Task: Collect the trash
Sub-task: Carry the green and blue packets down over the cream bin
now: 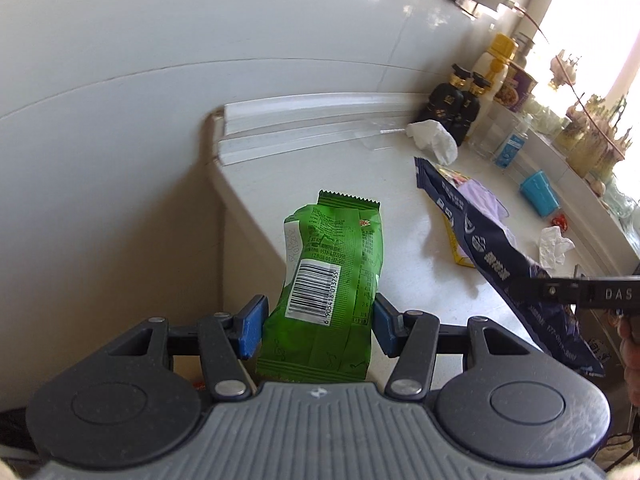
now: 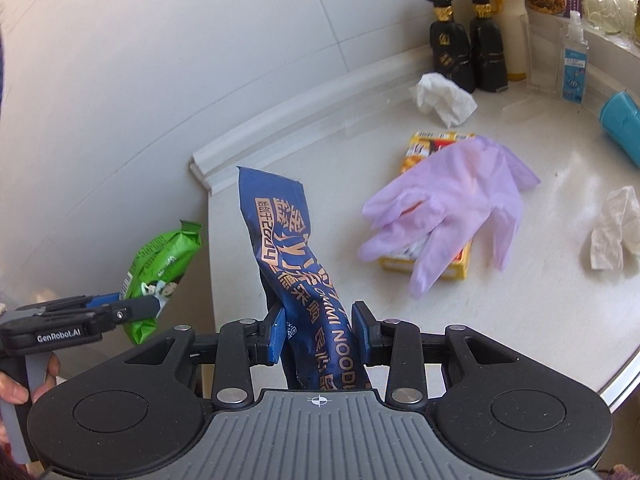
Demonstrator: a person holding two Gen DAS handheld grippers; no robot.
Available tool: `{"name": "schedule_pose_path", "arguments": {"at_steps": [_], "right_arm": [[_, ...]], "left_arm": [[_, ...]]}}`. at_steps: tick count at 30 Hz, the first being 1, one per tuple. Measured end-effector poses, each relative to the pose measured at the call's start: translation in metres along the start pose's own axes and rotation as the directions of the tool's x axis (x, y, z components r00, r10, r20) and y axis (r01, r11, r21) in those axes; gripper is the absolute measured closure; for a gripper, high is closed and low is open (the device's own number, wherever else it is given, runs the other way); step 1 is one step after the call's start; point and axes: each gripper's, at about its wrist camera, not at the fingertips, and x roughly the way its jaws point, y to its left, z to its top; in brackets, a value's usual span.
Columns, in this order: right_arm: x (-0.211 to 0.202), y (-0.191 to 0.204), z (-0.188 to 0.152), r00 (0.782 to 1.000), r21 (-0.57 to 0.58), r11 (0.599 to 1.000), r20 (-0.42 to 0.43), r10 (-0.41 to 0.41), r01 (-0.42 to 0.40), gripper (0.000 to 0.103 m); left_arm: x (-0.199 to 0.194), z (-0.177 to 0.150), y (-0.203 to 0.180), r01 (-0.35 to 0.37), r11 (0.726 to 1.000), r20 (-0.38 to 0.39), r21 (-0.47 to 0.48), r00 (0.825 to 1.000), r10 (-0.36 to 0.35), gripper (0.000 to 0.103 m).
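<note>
Wrappers fill both my tools: left gripper [image 1: 316, 326] clamps a crinkled green foil snack packet [image 1: 332, 276] at lower centre; right gripper [image 2: 318, 334] pinches a long blue noodle wrapper [image 2: 298, 264]. Right of centre, a lilac rubber glove [image 2: 452, 208] covers a flat yellow carton [image 2: 436, 142]; its contents are hidden.

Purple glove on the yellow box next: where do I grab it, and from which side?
Probably pinch the purple glove at its broad cuff end, the far end toward the bottles, coming down from above. It lies limp and flat over the yellow box, so a side approach would likely catch the box.
</note>
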Motion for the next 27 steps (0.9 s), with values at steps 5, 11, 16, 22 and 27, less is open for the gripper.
{"name": "schedule_pose_path", "arguments": {"at_steps": [5, 11, 16, 22, 27], "right_arm": [[0.007, 0.014, -0.013, 0.999, -0.007, 1.0, -0.037, 0.01, -0.011, 0.069], [0.018, 0.036, -0.022, 0.996, -0.043, 0.998, -0.082, 0.031, -0.035, 0.069], [0.029, 0.057, -0.027, 0.992, -0.079, 0.995, -0.113, 0.053, -0.062, 0.069], [0.042, 0.079, -0.031, 0.985, -0.118, 0.988, -0.156, 0.08, -0.099, 0.069], [0.054, 0.096, -0.033, 0.978, -0.156, 0.981, -0.191, 0.082, -0.113, 0.069]], "left_arm": [[-0.008, -0.012, 0.019, -0.029, 0.997, -0.006, -0.068, 1.0, 0.029, 0.052], [-0.016, -0.025, 0.037, -0.058, 0.989, -0.014, -0.135, 0.998, 0.057, 0.052], [-0.023, -0.035, 0.05, -0.091, 0.981, -0.018, -0.172, 0.996, 0.089, 0.052], [-0.03, -0.044, 0.062, -0.138, 0.971, -0.03, -0.195, 0.99, 0.135, 0.052], [-0.032, -0.05, 0.069, -0.172, 0.965, -0.039, -0.199, 0.985, 0.168, 0.052]]}}
